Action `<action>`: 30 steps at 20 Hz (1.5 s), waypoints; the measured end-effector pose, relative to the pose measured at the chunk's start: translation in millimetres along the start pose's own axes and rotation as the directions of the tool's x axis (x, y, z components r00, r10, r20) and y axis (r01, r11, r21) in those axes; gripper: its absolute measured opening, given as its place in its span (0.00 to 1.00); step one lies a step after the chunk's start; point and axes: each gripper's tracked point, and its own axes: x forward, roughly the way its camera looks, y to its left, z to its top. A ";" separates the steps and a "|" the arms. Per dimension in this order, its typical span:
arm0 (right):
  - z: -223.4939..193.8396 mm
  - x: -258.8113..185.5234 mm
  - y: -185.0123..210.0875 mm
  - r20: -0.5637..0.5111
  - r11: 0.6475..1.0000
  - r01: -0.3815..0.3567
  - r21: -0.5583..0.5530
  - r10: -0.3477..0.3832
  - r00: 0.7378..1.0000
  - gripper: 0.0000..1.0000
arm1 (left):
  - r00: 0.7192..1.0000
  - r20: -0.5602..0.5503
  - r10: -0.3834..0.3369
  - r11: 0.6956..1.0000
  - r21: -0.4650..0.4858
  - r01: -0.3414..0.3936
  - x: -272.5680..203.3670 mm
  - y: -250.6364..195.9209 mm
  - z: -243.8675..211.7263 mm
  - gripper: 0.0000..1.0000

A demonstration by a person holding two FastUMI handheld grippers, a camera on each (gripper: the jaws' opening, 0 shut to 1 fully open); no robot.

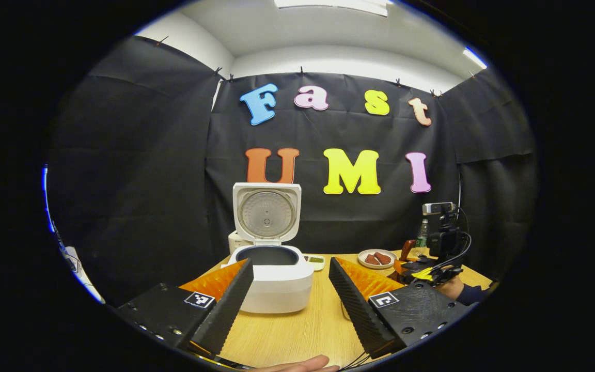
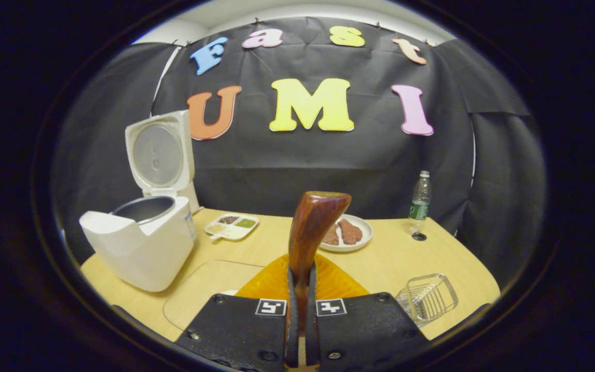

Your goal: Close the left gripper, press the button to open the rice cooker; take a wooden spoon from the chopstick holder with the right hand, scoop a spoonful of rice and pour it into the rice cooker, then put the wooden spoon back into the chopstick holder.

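The wooden spoon (image 2: 312,232) is standing upright, clamped in the right tool (image 2: 301,310). At ten o'clock the rice cooker (image 2: 142,243) is sitting lid-up on the bench (image 2: 390,258), so opening looks done. The left tool (image 1: 290,294) is gaping wide before it. Scooping, pouring and returning are probably remaining.

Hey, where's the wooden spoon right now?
In the right gripper view, the wooden spoon stands upright, clamped in the right claw, above the table, in front of the plate of meat and right of the open rice cooker.
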 end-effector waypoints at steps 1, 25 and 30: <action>0.1 4.8 -6.2 0.018 0.998 0.060 -0.021 -0.059 0.998 0.07 | 1.000 -0.003 -0.001 1.000 0.001 0.001 0.8 -0.1 -0.3 0.93; -37.0 4.4 69.5 -0.132 0.768 -0.272 0.580 0.418 0.899 0.07 | 0.998 -0.036 0.042 0.999 -0.029 -0.043 -2.7 15.9 -8.5 0.93; -27.3 3.7 63.6 -0.072 0.623 -0.300 0.722 0.499 0.863 0.07 | 0.999 -0.037 0.022 0.998 -0.050 -0.024 1.6 11.7 -9.8 0.93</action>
